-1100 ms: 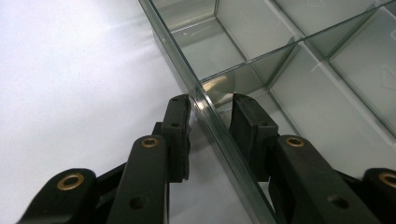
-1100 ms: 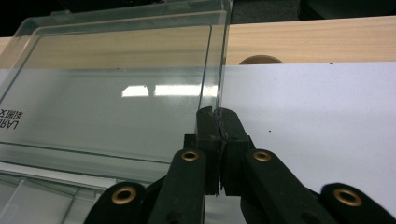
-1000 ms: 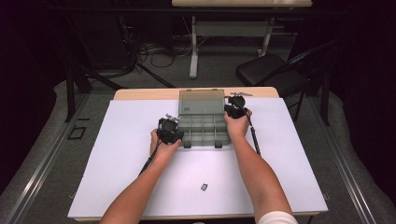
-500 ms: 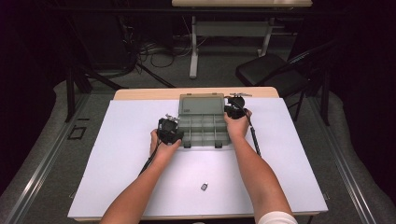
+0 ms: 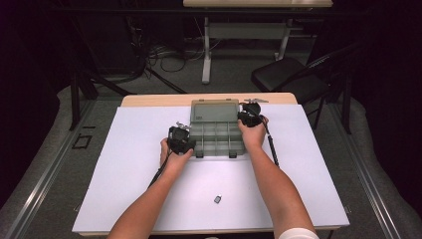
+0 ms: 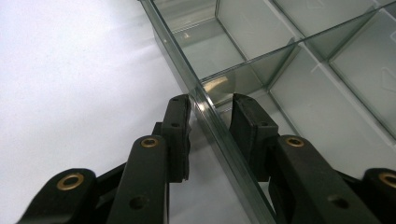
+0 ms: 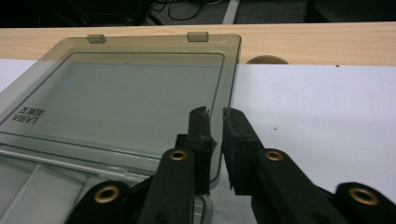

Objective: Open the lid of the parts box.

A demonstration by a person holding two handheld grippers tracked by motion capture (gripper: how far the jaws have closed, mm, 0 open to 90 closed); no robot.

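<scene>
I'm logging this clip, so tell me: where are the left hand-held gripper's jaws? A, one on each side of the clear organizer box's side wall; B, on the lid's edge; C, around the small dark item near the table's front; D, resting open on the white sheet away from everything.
A: in the left gripper view the left hand-held gripper has one jaw on each side of the clear box's wall.

- right hand-held gripper (image 7: 215,114): jaws nearly together, thin gap, tips at the lid's right edge; whether they pinch it can't be told
- smoky clear lid (image 7: 121,102) of organizer box lies open, flat, small printed text at left
- two tabs (image 7: 197,36) on far edge
- white sheet (image 7: 327,107) over wooden table (image 7: 303,42)
</scene>
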